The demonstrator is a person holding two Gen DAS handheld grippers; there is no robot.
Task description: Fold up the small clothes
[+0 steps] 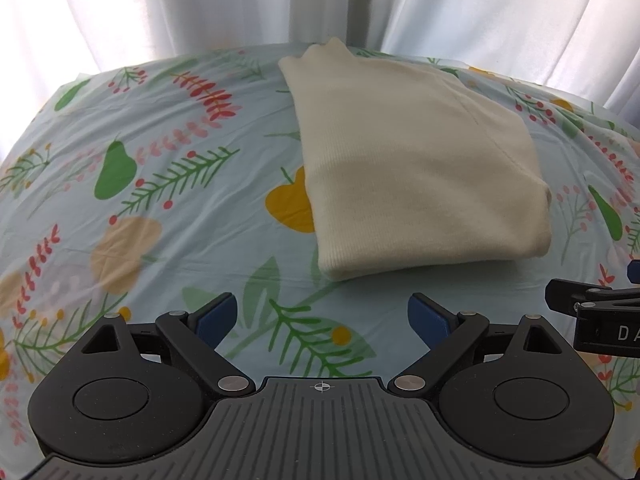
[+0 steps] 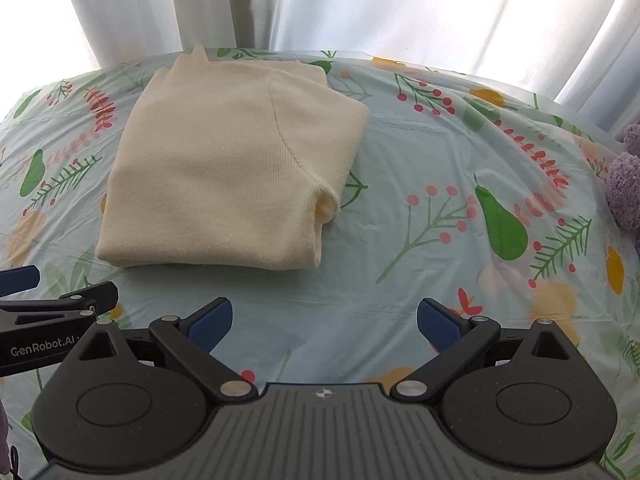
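Note:
A cream knitted sweater lies folded into a compact rectangle on the floral tablecloth; it also shows in the right wrist view. My left gripper is open and empty, a short way in front of the sweater's near edge. My right gripper is open and empty, in front of the sweater and to its right. Each gripper shows at the edge of the other's view: the right one and the left one.
The light blue tablecloth with leaf and pear print covers the whole surface. White curtains hang behind the far edge. A purple fluffy item sits at the right edge.

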